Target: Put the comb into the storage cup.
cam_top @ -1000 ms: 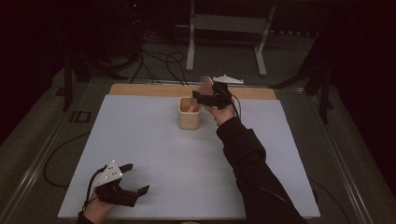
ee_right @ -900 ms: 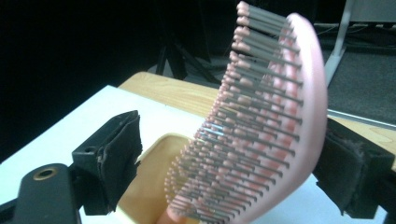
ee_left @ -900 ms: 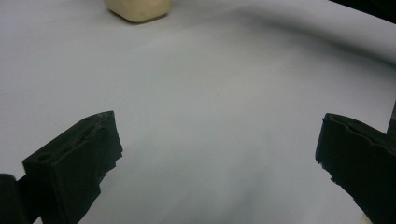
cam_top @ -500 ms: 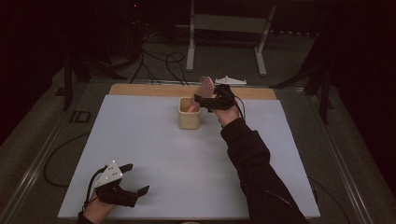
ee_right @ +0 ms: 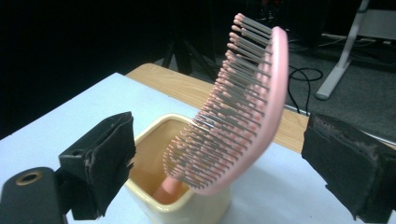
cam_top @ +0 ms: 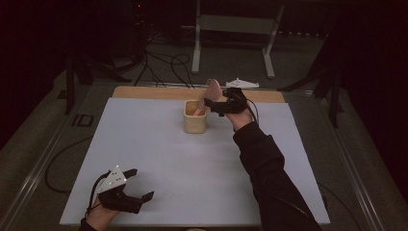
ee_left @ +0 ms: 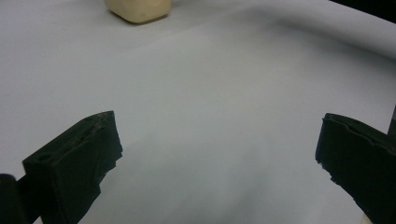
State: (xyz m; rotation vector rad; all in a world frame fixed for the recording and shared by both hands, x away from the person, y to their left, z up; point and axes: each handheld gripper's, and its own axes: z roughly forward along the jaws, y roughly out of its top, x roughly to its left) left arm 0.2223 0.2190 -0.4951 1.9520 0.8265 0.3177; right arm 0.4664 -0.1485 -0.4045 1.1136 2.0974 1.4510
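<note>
Since a second earlier, right gripper jaws had just been opening, freeing the hairbrush.
It leaned handle-down in the far cup; left gripper idled spread, near-left.

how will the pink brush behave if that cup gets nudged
The brush likely tips easily: it leans handle-down in the small cup, its wide head well above the rim. It looks like stiff, light plastic, so the cup probably stays upright.
</note>
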